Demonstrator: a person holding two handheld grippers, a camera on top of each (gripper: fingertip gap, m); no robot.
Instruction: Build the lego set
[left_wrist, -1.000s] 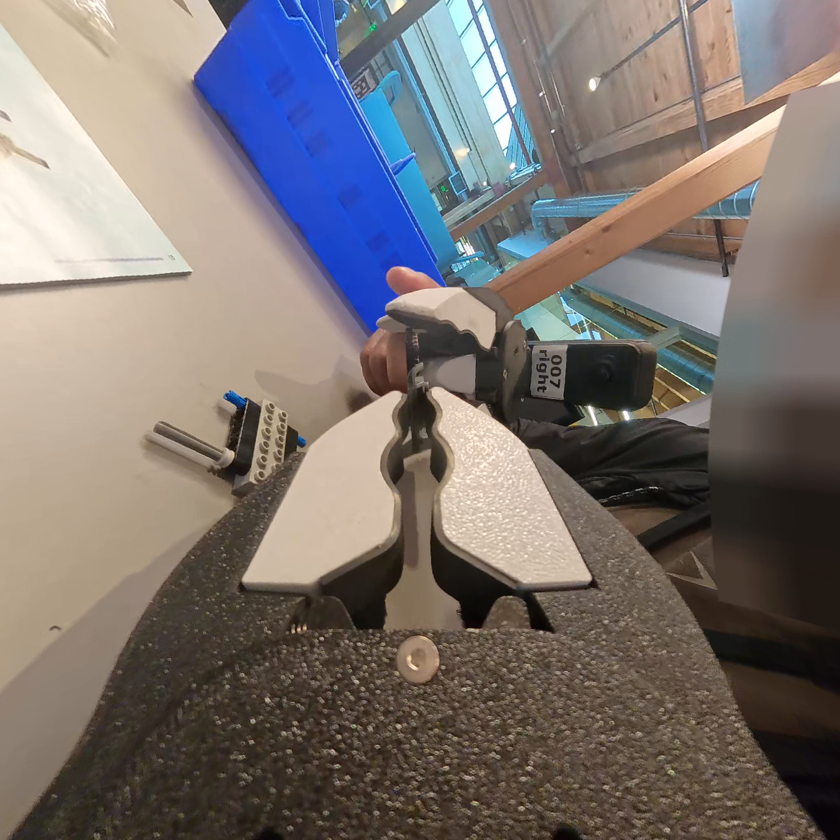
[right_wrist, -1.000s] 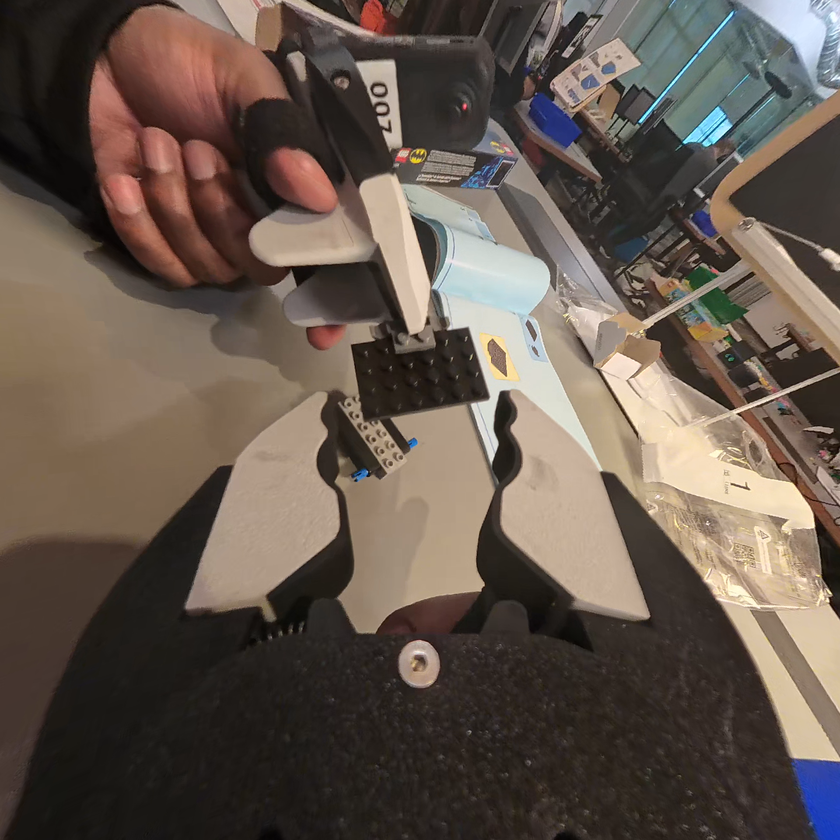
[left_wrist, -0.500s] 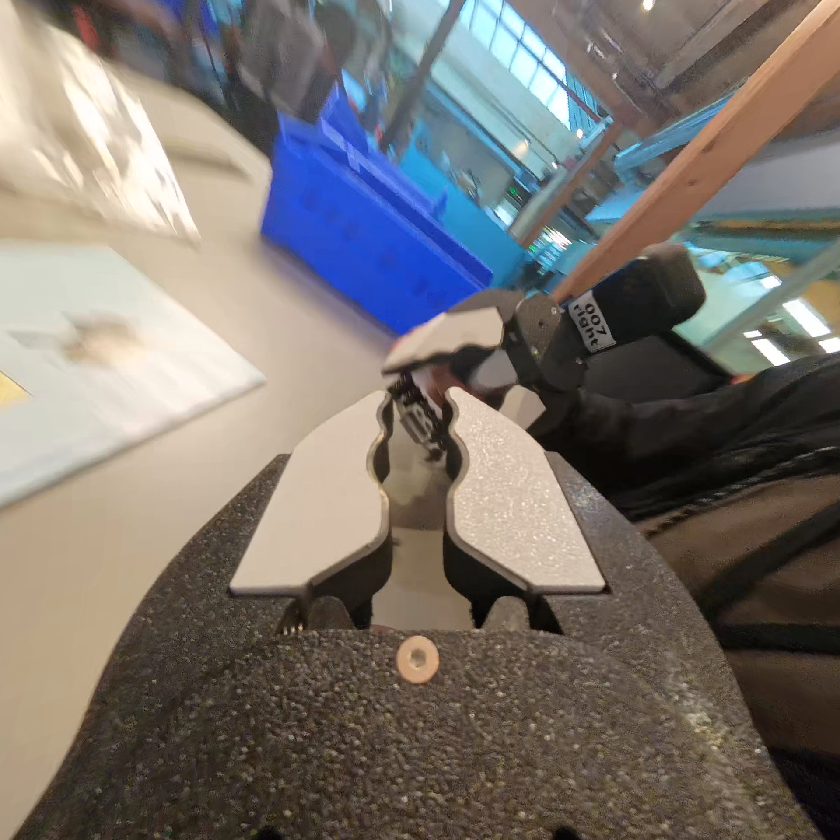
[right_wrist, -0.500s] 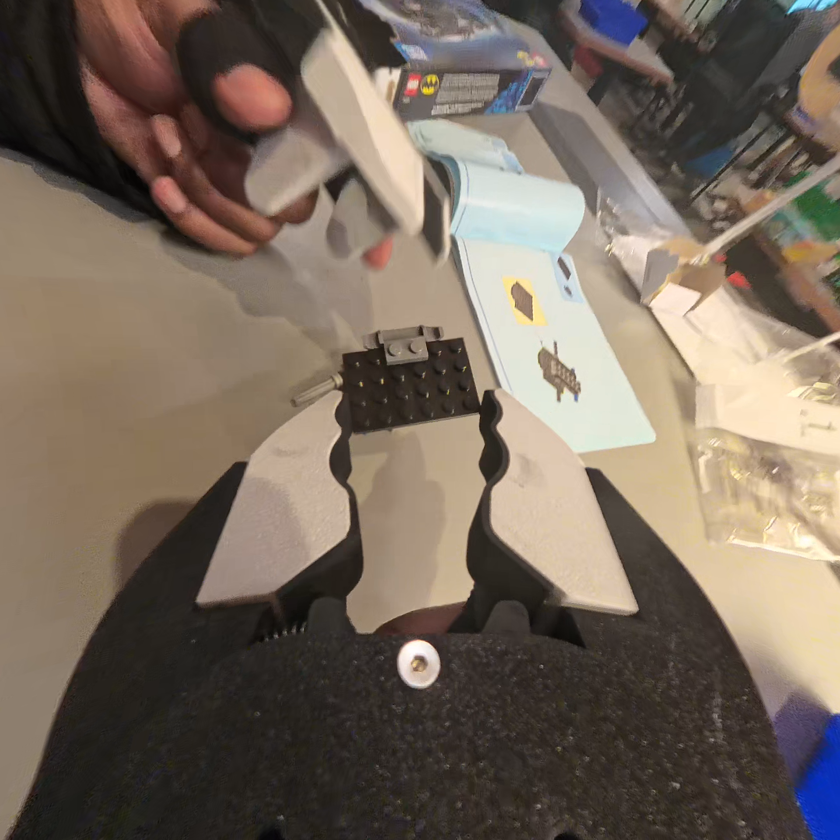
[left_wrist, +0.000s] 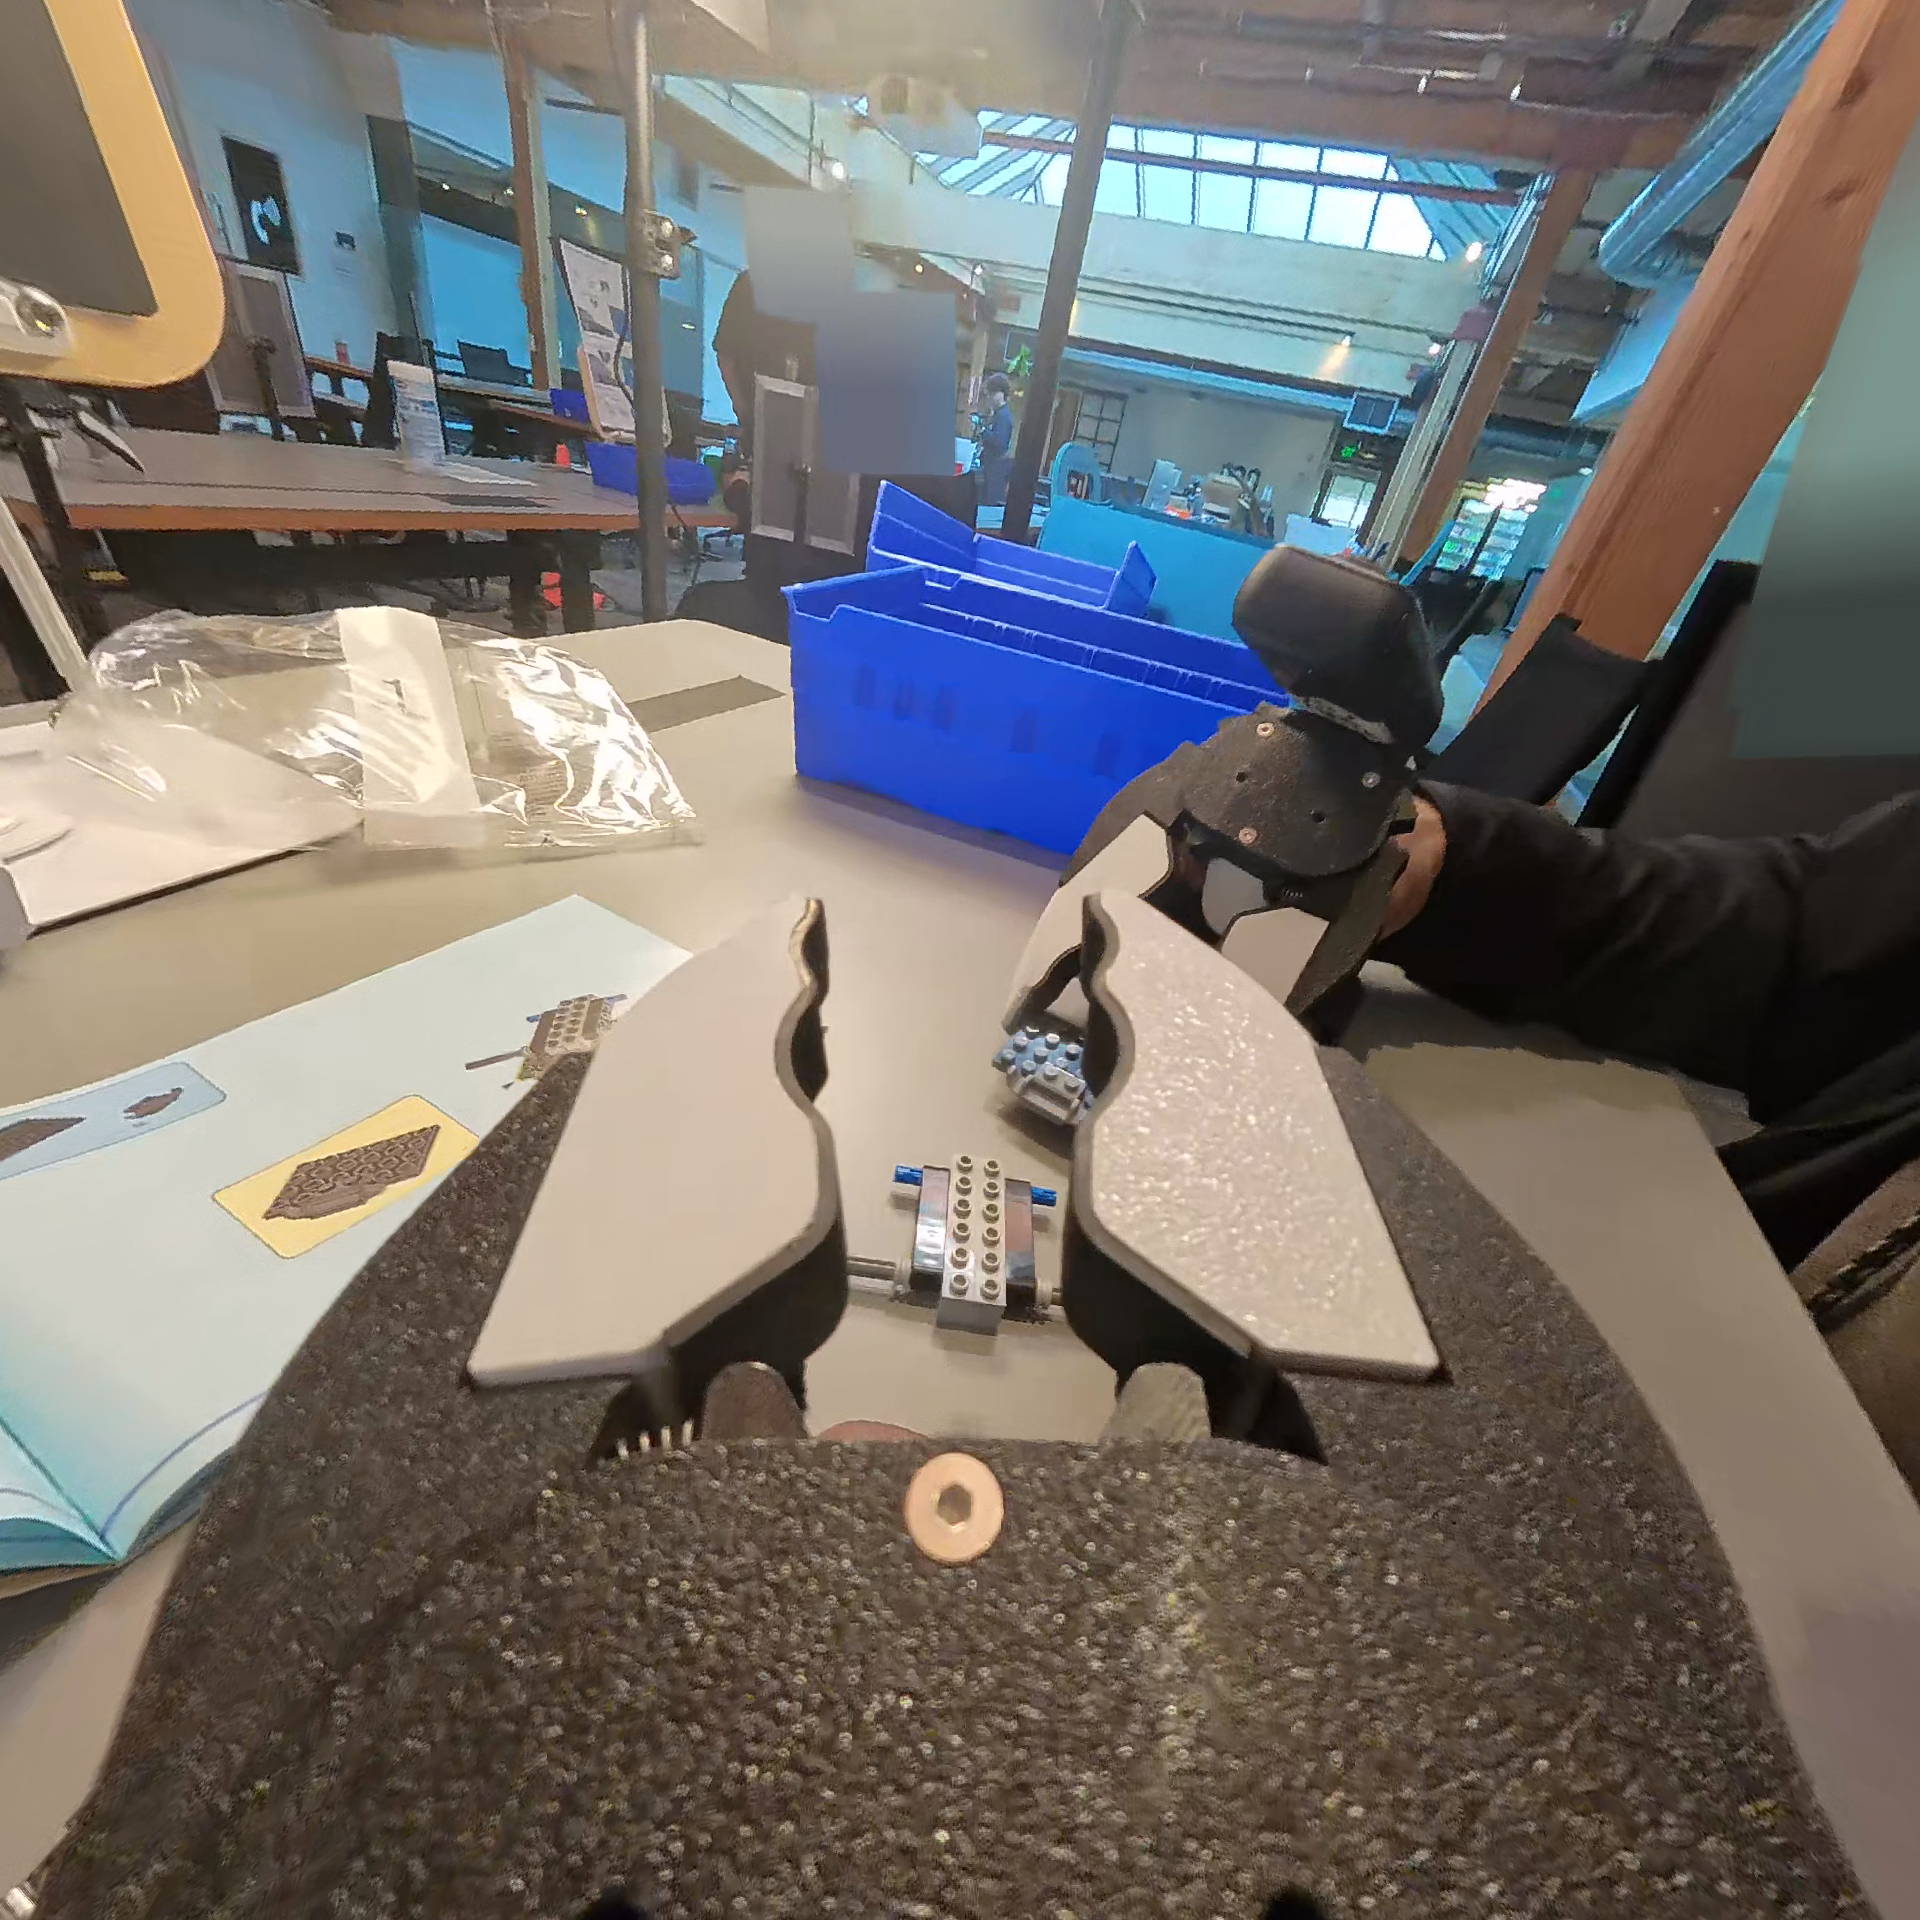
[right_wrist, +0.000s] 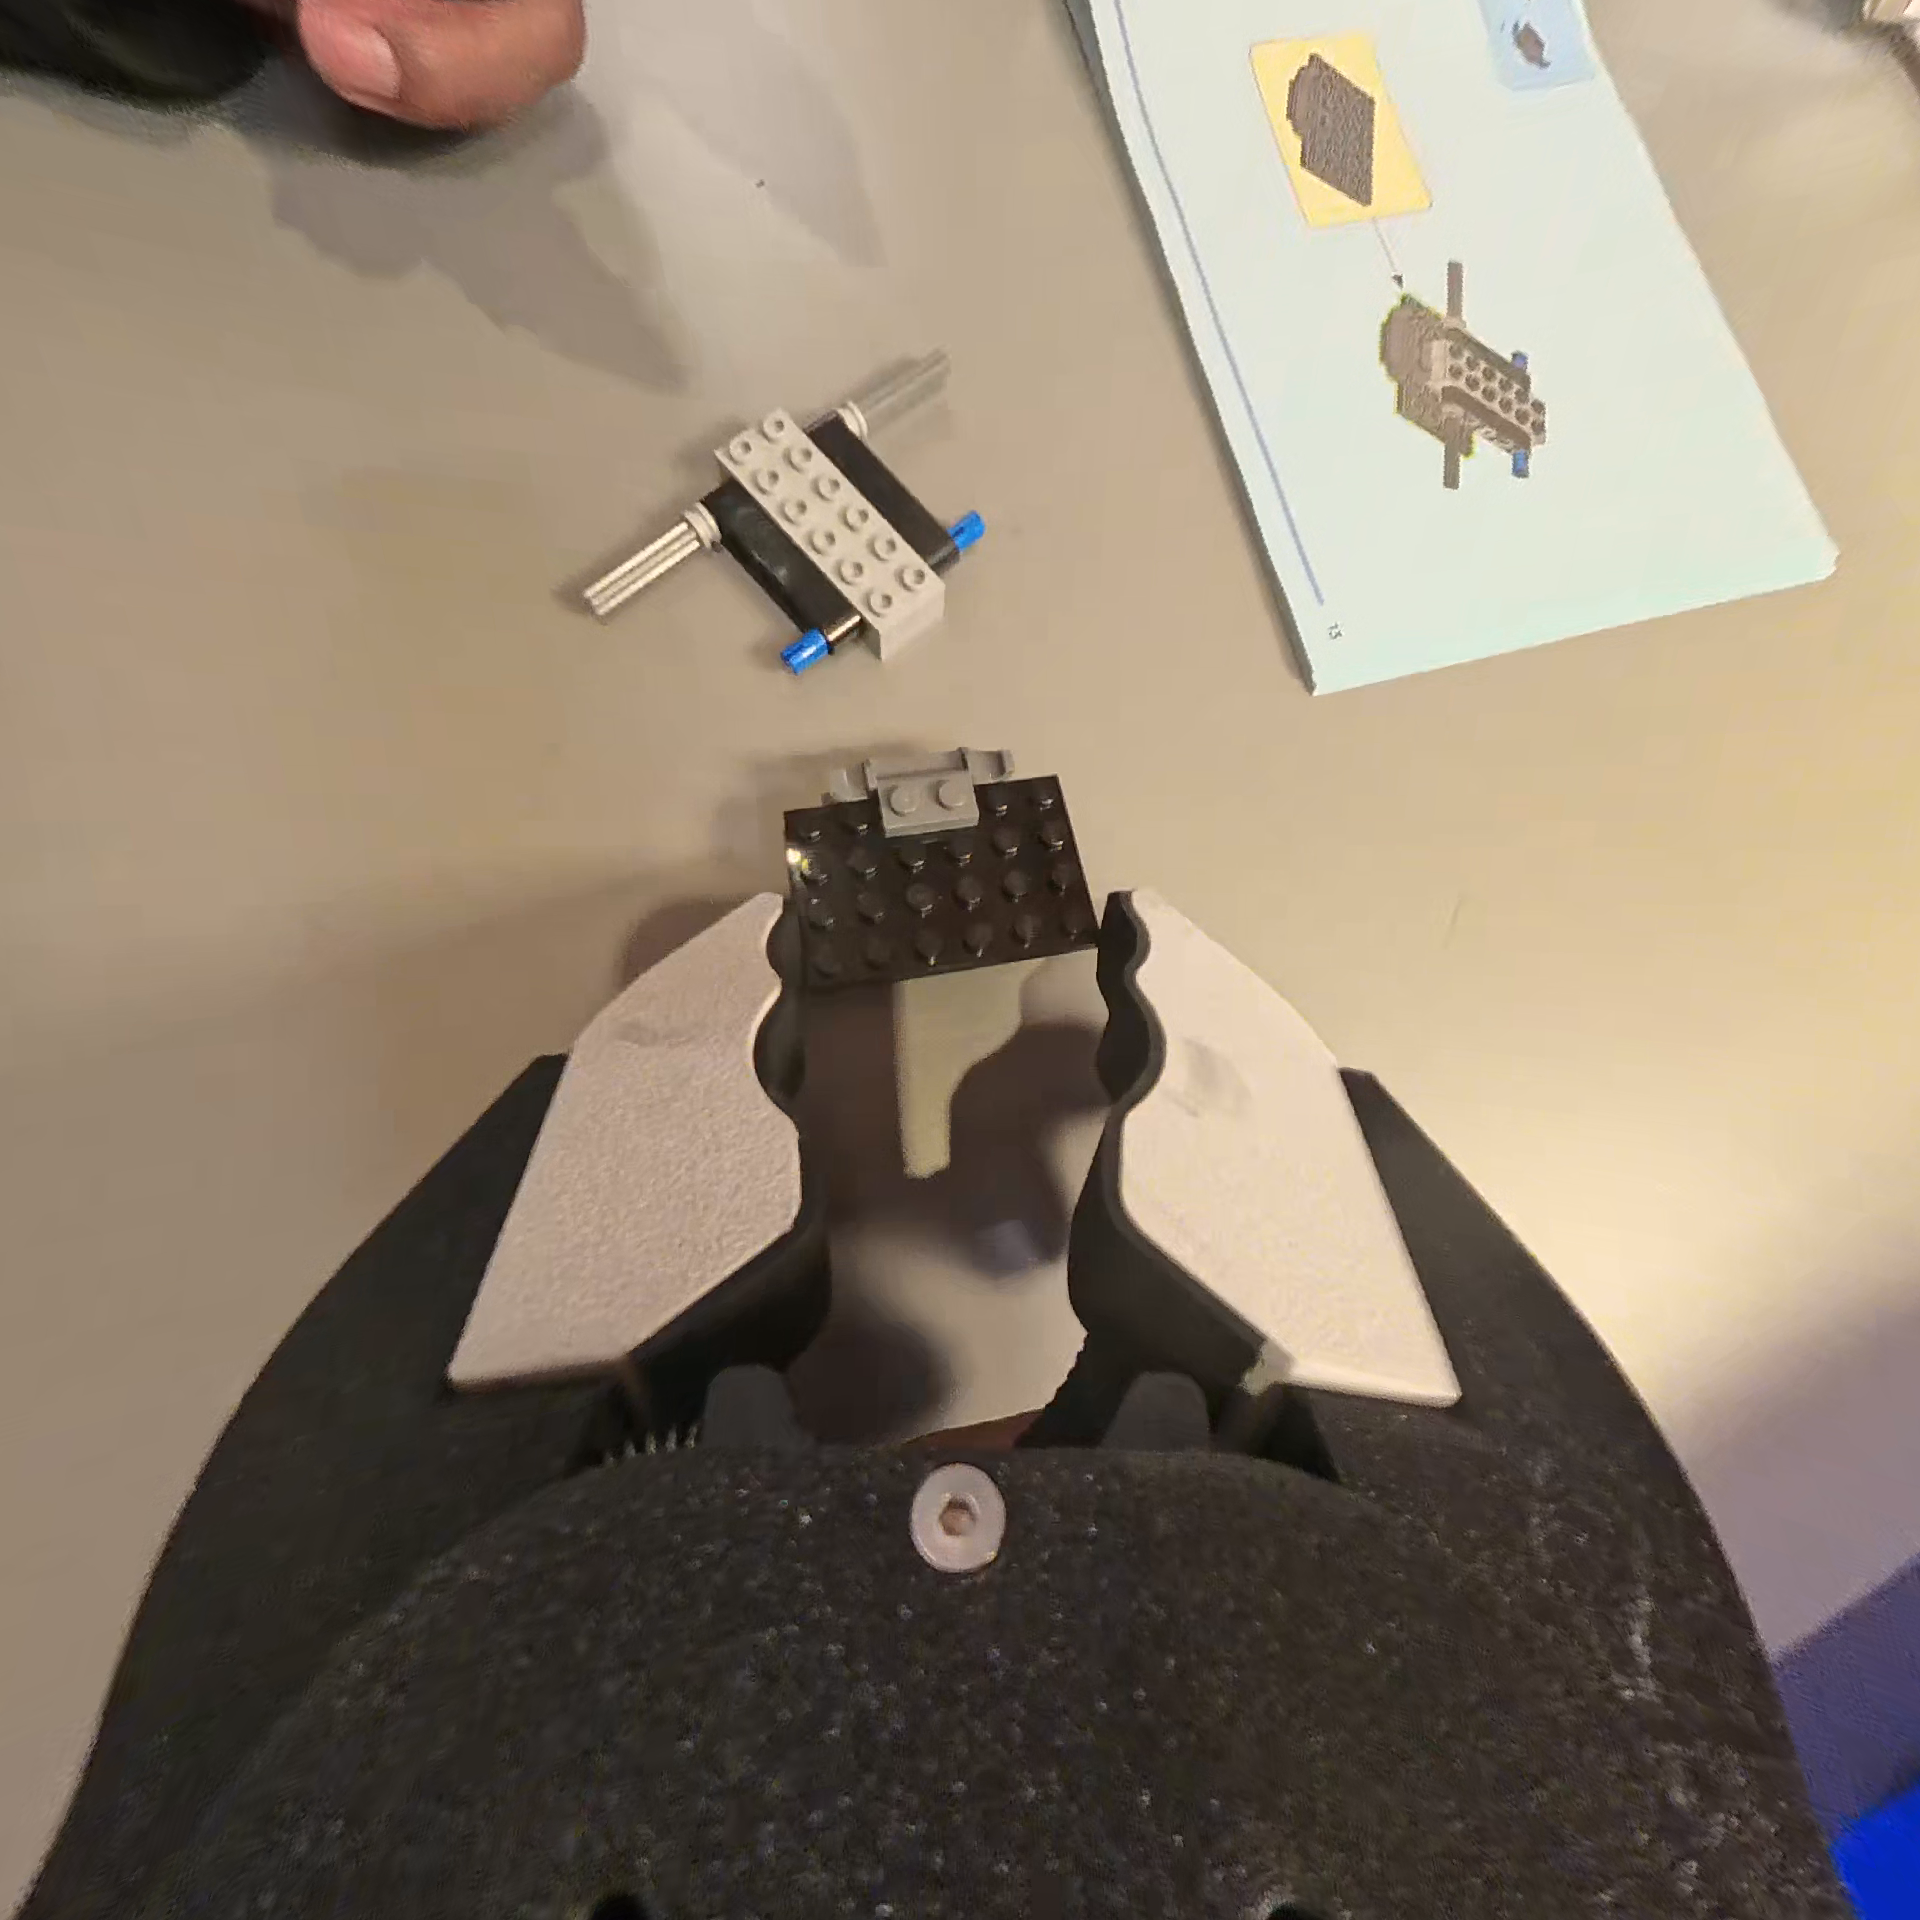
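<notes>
My right gripper (right_wrist: 945, 925) is shut on a black studded plate (right_wrist: 935, 883), one pad on each side edge at its near end. A small grey piece (right_wrist: 925, 795) sits on the plate's far edge. The plate hangs just above the grey table (right_wrist: 312, 831). A grey brick assembly (right_wrist: 821, 530) with a grey axle and blue pins lies beyond it. My left gripper (left_wrist: 951, 935) is open and empty, and the same assembly (left_wrist: 971, 1236) lies on the table between its fingers, untouched. The left wrist view shows the right gripper (left_wrist: 1060, 1023) holding the plate (left_wrist: 1039, 1065) just right of my left fingertips.
An open light-blue instruction booklet (left_wrist: 260, 1143) lies left of the assembly; it also shows in the right wrist view (right_wrist: 1455, 364). A blue bin (left_wrist: 987, 717) stands behind, clear plastic bags (left_wrist: 364, 707) at the far left. A thumb (right_wrist: 436, 52) rests at the table's top left.
My left gripper opened, let go of the plate's grey piece and swung to face the table. My right gripper closed on the plate's sides and carried it down beside the assembly.
</notes>
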